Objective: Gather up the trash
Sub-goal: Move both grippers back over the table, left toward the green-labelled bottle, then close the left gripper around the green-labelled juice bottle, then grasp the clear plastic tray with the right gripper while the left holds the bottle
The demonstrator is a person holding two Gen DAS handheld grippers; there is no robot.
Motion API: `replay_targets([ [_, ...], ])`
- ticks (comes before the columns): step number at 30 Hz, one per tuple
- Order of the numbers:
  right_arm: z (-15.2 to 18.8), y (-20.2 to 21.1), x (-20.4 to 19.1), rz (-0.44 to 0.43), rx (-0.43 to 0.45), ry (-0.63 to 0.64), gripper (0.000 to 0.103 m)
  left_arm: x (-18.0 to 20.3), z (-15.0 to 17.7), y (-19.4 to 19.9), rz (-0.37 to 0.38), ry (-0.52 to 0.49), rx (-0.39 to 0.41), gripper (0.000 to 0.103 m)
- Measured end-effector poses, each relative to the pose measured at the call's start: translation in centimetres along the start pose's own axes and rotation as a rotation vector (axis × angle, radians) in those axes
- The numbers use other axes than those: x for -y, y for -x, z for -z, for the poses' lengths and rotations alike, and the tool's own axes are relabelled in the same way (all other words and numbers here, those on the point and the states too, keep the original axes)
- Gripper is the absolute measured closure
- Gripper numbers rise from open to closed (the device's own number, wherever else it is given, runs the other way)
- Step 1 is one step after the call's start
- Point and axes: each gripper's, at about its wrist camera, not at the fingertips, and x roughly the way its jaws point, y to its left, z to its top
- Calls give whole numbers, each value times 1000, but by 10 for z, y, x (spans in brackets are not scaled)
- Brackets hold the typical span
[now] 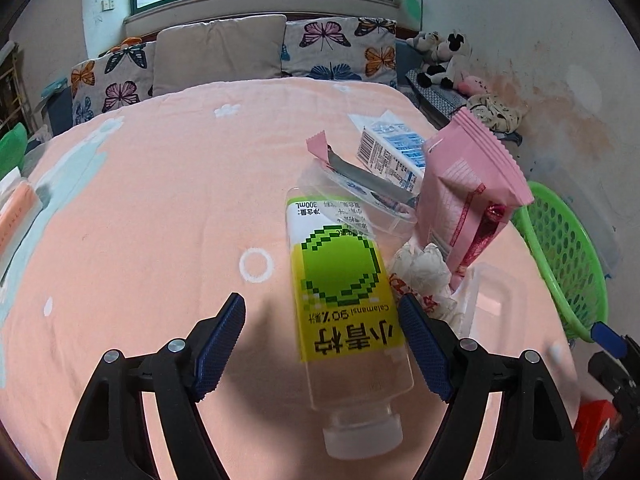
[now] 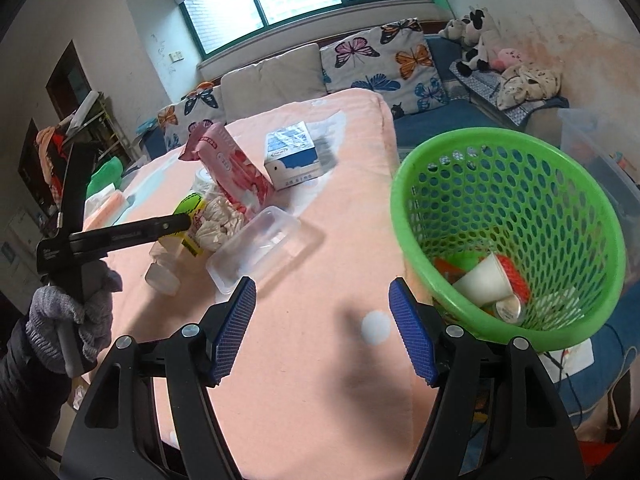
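Observation:
A clear bottle (image 1: 344,288) with a yellow-green label lies on the peach cloth, cap towards me. My left gripper (image 1: 320,300) is open around it, its right pad close beside the label and the left pad well clear. Behind the bottle lie crumpled white paper (image 1: 424,276), a pink snack bag (image 1: 464,200), a blue-white carton (image 1: 392,152) and a clear plastic tub (image 2: 260,248). My right gripper (image 2: 322,282) stands open over bare cloth, nothing between its fingers. The green mesh basket (image 2: 508,240) sits at the table's right edge, holding paper cups and scraps.
A gloved hand (image 2: 72,312) holds the left gripper at the table's left side. A sofa with butterfly cushions (image 1: 332,48) runs behind the table, with plush toys (image 2: 480,40) at its right end. A tissue pack (image 1: 20,216) lies at the far left.

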Motion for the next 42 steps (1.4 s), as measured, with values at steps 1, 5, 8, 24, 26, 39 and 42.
replay_targets([
  [1,0,-1,0,-1,-2,0,34,2,-2,-2,-7,-6,-3,27],
  [5,1,-3,-1,-4,-10,-2,34,5,-7,-7,-8,-13,-15,28],
  [8,1,-4,-1,-4,-14,-3,34,9,-11,-13,-40,-36,-22,32],
  [24,-3,-12,-16,-31,-32,15,34,-10,0,-7,7,35,-53,47],
  [26,-5,-15,-18,-36,-35,16,34,-15,4,-2,7,45,-53,47],
  [39,-38,-62,-43,-57,-152,-68,34,-47,28,23,-8,82,-60,48],
  [42,-46,-76,-46,-43,-191,-102,34,-50,30,22,6,84,-64,48],
])
